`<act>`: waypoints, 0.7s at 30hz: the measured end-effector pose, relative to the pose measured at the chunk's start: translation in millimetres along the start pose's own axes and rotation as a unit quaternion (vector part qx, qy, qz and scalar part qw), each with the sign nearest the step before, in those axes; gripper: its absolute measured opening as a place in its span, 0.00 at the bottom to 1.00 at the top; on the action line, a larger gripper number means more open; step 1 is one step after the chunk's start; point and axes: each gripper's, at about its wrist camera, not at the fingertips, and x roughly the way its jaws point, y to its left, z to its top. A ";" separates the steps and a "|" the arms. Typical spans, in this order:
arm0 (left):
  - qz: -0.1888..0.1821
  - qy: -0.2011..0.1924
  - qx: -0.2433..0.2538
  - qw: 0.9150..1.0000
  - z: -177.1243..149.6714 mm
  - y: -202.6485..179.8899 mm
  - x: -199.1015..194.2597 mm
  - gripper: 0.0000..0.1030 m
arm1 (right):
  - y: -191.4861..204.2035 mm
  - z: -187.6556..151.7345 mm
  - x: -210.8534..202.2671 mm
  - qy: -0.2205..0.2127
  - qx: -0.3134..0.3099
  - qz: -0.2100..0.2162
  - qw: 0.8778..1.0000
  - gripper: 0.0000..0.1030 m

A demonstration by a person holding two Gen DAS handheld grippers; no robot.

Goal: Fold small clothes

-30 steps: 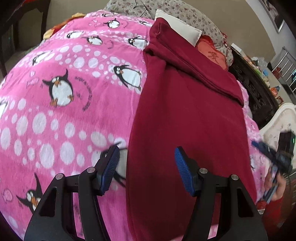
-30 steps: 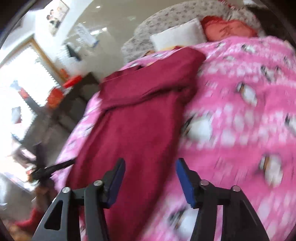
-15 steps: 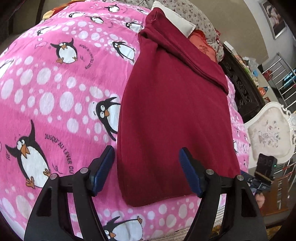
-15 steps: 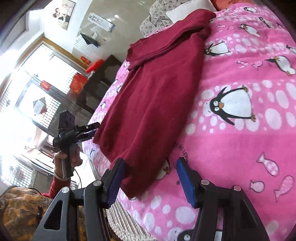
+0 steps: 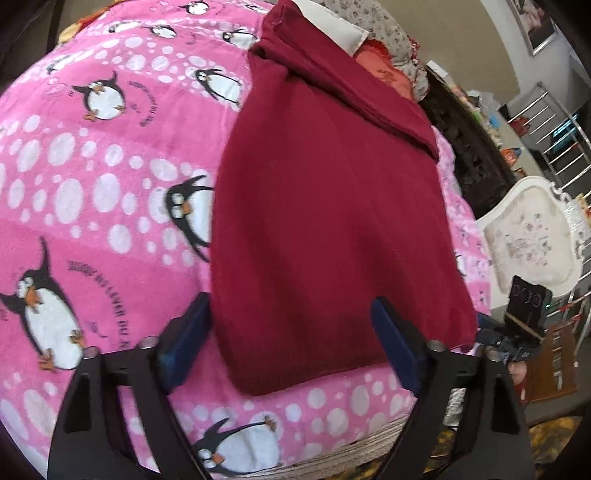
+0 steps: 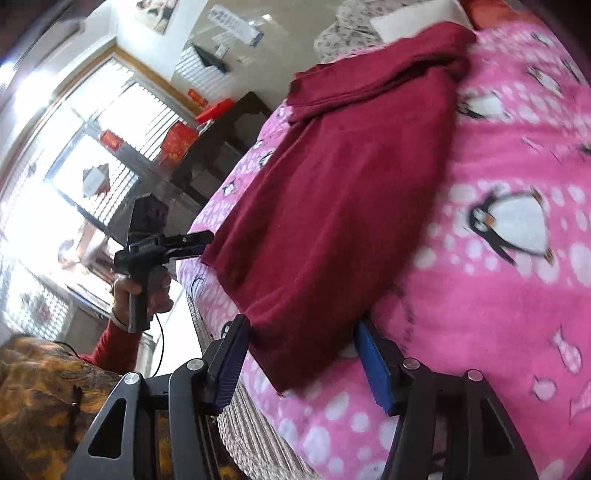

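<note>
A dark red garment [image 5: 325, 221] lies spread flat on the pink penguin blanket [image 5: 110, 177], its top end folded over up by the pillows [image 5: 332, 27]. The left gripper [image 5: 291, 343] has its jaws wide apart over the near left corner of the hem. The right gripper [image 6: 299, 363] is spread open too, straddling the other near corner (holding no cloth) right by the bed edge.

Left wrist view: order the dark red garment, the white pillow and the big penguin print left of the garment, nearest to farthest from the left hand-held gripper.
From the left hand-held gripper:
1. Dark red garment, hem between its fingers.
2. Big penguin print, left of the garment.
3. White pillow, at the bed's far end.
</note>
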 end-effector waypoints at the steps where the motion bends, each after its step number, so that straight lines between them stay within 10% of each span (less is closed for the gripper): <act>1: 0.002 0.003 0.000 1.000 1.0 -0.9 0.8 0.88 | 2.6 2.7 3.6 0.001 0.000 0.012 1.000 0.53; 6: 0.028 0.006 0.025 0.999 -0.6 -9.9 3.1 0.79 | -0.4 6.1 19.1 0.000 0.008 0.009 1.000 0.20; 7: 0.037 0.006 0.038 0.999 -2.1 -13.5 2.7 0.68 | -3.1 7.4 14.2 -0.010 0.019 0.031 0.999 0.18; 9: 0.019 0.020 0.026 0.999 -1.5 -9.4 4.3 0.14 | -3.3 10.5 4.3 -0.029 0.026 0.059 0.998 0.15; 21: -0.040 -0.066 0.064 0.995 86.1 -42.2 -34.4 0.11 | -1.7 111.8 -43.9 -0.149 -0.021 0.096 0.984 0.13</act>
